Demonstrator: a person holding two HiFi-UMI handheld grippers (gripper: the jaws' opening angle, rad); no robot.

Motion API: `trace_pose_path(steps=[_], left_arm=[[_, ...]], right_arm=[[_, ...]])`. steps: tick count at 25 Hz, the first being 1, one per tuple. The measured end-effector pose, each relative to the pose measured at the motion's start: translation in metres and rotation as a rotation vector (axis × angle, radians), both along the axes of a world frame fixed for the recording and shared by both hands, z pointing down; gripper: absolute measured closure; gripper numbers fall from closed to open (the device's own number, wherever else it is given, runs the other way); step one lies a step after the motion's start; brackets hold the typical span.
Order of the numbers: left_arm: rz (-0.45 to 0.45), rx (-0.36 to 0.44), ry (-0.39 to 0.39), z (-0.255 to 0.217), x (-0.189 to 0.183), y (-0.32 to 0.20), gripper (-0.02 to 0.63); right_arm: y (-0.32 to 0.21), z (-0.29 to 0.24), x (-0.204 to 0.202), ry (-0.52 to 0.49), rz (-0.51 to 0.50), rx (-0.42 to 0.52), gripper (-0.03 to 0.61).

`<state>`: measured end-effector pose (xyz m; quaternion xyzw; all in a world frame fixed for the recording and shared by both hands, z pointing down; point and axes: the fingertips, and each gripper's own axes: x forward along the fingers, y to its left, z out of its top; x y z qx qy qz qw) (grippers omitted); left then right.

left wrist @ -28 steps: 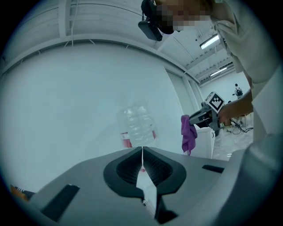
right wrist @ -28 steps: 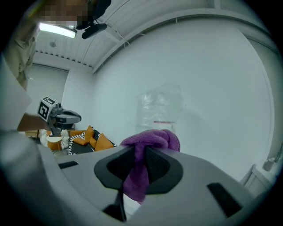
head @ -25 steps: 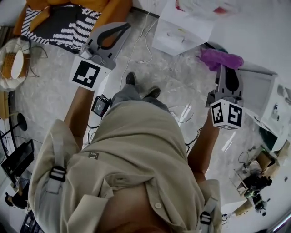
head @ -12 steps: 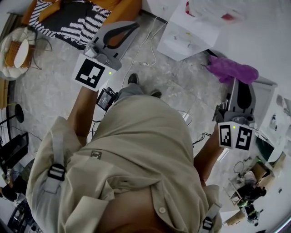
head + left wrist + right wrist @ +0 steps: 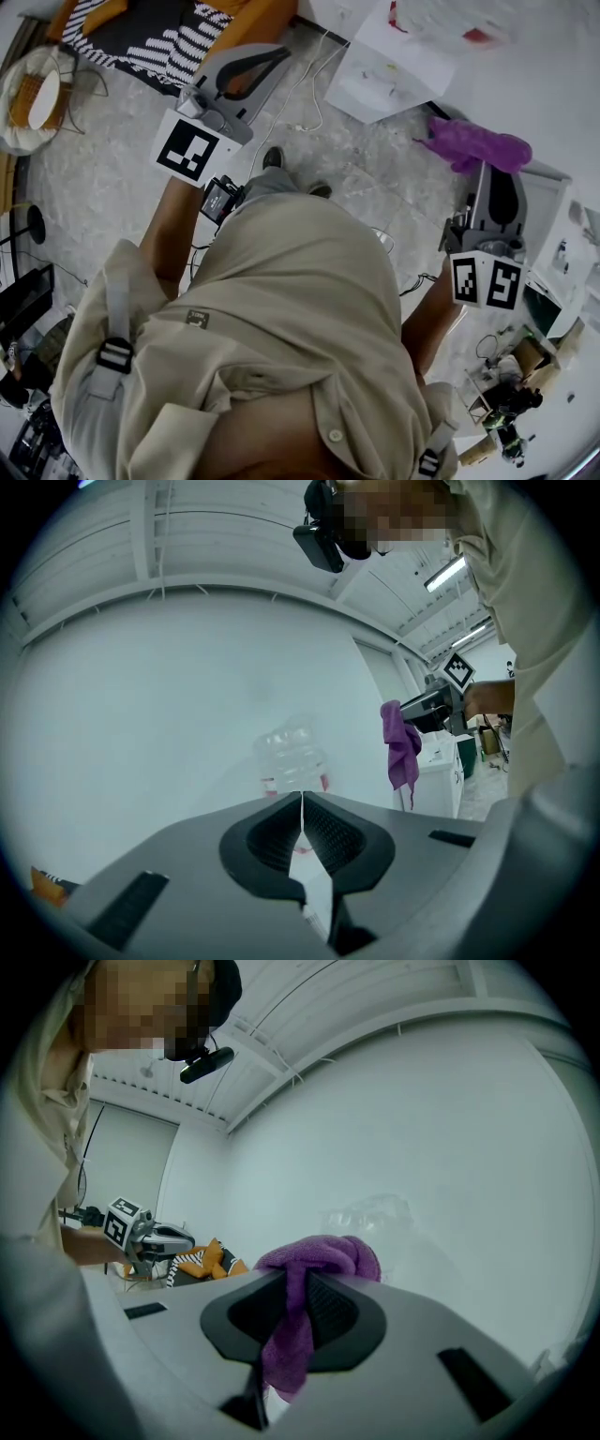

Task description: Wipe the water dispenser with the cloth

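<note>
Soft, limp purple cloth [image 5: 323, 1255], pinched mid-fold by the right gripper [image 5: 296, 1288] near what seems the white bottle-topped water dispenser [image 5: 389, 70], should drape easily; left gripper [image 5: 302, 806] closed, empty.

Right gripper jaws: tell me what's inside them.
The purple cloth is clamped in the right gripper, bunched beyond the jaws, a tail hanging below. The pinched part is covered.

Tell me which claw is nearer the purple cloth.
Right. The right claw is shut on the purple cloth; the left claw, shut empty, is held well apart from it.
</note>
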<state>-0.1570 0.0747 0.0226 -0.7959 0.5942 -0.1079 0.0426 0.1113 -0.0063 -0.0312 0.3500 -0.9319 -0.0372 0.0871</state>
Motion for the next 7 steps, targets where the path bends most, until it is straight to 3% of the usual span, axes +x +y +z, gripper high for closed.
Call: trace_pose_path(steps=[7], left_arm=[[0.005, -0.001, -0.006, 0.000, 0.015, -0.002, 0.592]], right_arm=[[-0.004, 0.005, 0.010, -0.001, -0.007, -0.005, 0.514]])
